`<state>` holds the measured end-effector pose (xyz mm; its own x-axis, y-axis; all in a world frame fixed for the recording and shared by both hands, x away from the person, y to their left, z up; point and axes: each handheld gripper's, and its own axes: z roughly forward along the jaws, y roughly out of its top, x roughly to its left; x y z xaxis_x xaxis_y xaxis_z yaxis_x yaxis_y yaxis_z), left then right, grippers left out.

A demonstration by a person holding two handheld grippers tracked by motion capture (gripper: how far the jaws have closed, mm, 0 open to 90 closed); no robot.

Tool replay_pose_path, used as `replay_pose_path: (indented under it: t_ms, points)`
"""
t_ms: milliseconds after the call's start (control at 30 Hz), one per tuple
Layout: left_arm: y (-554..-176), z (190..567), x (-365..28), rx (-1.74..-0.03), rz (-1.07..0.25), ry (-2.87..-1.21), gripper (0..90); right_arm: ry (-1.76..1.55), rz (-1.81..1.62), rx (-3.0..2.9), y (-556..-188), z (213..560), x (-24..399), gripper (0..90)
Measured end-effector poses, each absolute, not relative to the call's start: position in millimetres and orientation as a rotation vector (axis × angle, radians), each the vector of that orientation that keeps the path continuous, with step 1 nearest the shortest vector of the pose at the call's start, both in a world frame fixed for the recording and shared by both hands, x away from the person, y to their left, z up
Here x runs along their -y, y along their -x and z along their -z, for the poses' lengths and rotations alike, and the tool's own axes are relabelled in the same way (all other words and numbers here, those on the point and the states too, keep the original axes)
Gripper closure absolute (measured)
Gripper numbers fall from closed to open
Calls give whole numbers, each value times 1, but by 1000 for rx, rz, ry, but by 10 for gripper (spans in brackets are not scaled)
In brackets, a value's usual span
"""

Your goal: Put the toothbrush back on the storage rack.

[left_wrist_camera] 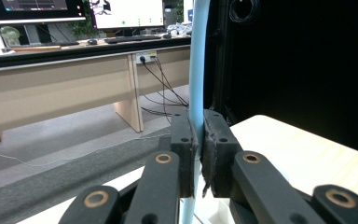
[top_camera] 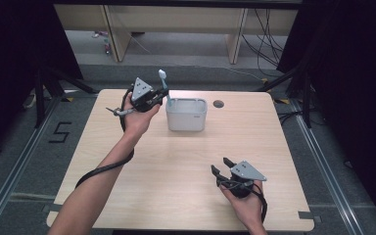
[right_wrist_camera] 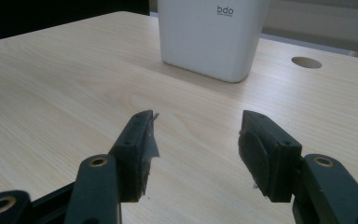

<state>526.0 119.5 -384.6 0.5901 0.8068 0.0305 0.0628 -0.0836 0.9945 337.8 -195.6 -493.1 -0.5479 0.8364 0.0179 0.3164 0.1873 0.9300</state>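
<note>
Left tool [top_camera: 157,101] clamped on a slender pale-blue plastic toothbrush [top_camera: 165,88], jaws closed on the lower part of its handle; in the left gripper view the blue shaft [left_wrist_camera: 198,70] runs straight up between the two black pads and out past the top edge. From the high view the brush stands near upright, head uppermost, tilted slightly away from the container, its long axis close to vertical. Its lower end sits at the left rim of the white rounded-rectangular plastic holder [top_camera: 186,115], which stands on the far middle of the light wooden bench [top_camera: 176,171]; whether the tip is inside or just over the rim cannot be told. Holder lies immediately right of the left tool, touching or nearly so. Right tool [top_camera: 223,165] rests near the front right of the bench, jaws wide apart and empty [right_wrist_camera: 193,149], pointing toward the holder [right_wrist_camera: 212,35] but well apart from it. Judgement: left hand is the nearer one; any move turns on keeping the handle vertical over the opening.
</note>
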Motion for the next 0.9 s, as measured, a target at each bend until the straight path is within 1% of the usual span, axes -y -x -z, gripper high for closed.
replay_pose_path:
  t_ms: [67,267,333,767,900]
  points:
    - [-528,386,-119,-769,-725,-1549,835,-1109,-1328,-1961,-336,493,196,458]
    - [-531,392,-116,-772,-731,-1570,835,-1053,-1345,-1966,-340,495,198,458]
    - [-531,392,-115,-777,-727,-1567,835,-1089,-1331,-1955,-337,494,196,458]
    - [-535,395,-117,-791,-732,-1581,835,-1038,-1316,-1958,-340,493,199,457]
    - [-535,397,-116,-796,-725,-1583,835,-1081,-1329,-1956,-337,494,196,458]
